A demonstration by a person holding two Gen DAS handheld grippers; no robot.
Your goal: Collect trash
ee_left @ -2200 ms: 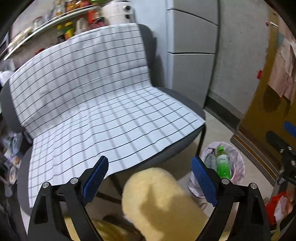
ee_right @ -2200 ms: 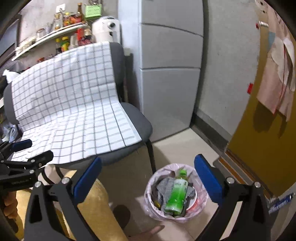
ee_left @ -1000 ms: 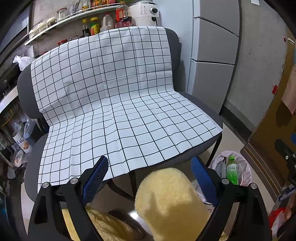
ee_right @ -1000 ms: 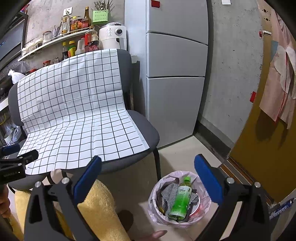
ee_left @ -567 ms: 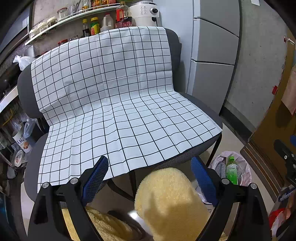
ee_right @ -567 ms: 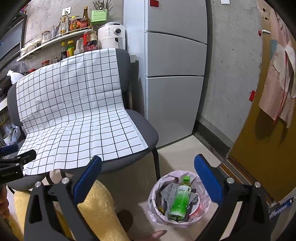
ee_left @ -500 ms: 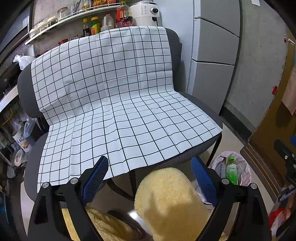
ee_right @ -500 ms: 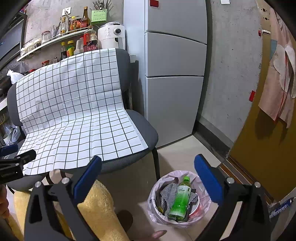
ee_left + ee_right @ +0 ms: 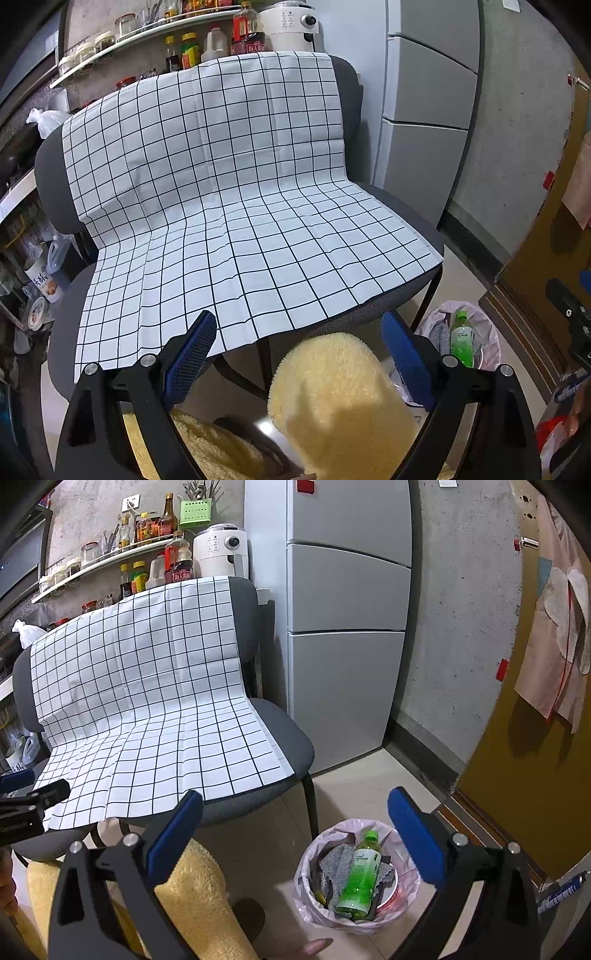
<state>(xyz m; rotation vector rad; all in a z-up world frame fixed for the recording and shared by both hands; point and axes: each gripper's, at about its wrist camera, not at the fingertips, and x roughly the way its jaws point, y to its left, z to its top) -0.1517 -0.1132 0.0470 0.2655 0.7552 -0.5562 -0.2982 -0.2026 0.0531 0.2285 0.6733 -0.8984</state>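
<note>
- Both grippers, left point(image 9: 299, 347) and right point(image 9: 291, 821), spread and empty.
- Bottle point(image 9: 359, 877) sits in the bin point(image 9: 354, 921), right of the chair point(image 9: 284, 734).
- Bottle looks light, slick, crushable: you'd grip mid-body.

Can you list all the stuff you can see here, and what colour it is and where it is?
Chairs: two, grey, side by side.
Cloth: one, white with black grid, draped over chairs.
Bin: one, pink liner, on floor right of chairs.
Bottle: one, green, in bin.
Fridge: one, grey, behind chairs.
Shelf: one, holding bottles and jars.
Fryer: one, white, behind chairs.
Left hand-held gripper: blue pads, open.
Right hand-held gripper: blue pads, open.
</note>
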